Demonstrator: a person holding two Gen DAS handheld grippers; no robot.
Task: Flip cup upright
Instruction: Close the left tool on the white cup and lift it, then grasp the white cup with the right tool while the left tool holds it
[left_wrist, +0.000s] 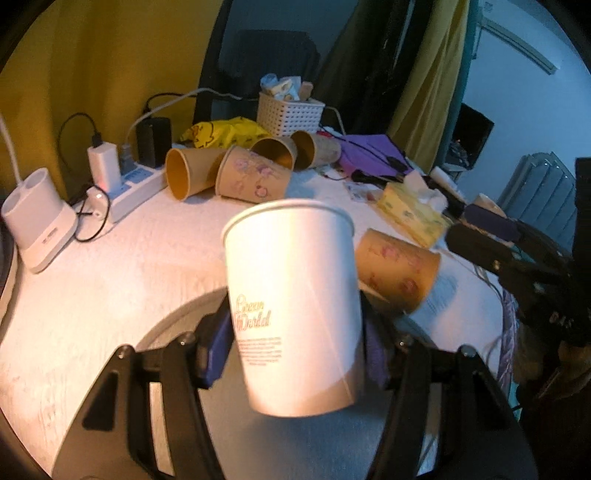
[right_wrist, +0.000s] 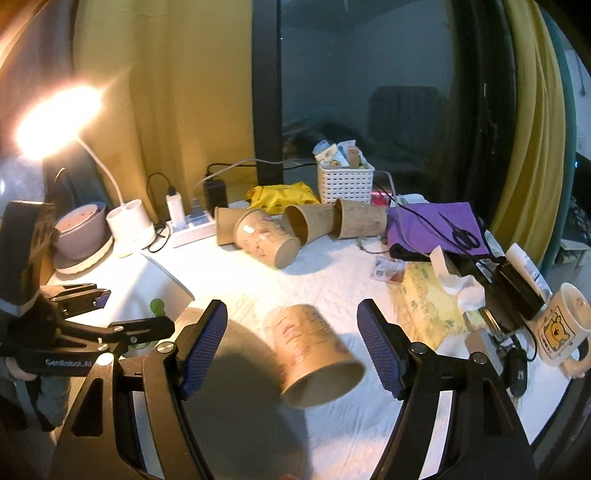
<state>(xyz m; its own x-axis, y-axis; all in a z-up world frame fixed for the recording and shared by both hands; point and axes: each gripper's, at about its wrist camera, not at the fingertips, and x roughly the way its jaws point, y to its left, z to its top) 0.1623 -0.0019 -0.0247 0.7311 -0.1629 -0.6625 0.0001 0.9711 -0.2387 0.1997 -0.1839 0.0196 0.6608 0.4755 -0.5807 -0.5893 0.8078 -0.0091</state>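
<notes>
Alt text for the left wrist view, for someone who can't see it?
The left gripper clamps a white paper cup, rim up and slightly tilted, above a white table. A brown cup lies on its side just behind it, with four more tipped brown cups farther back.

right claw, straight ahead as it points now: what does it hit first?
Most likely the brown paper cup lying on its side on the white table, mouth toward the camera. It sits between the open right claw fingers. Exact depth is unclear through the fisheye.
</notes>
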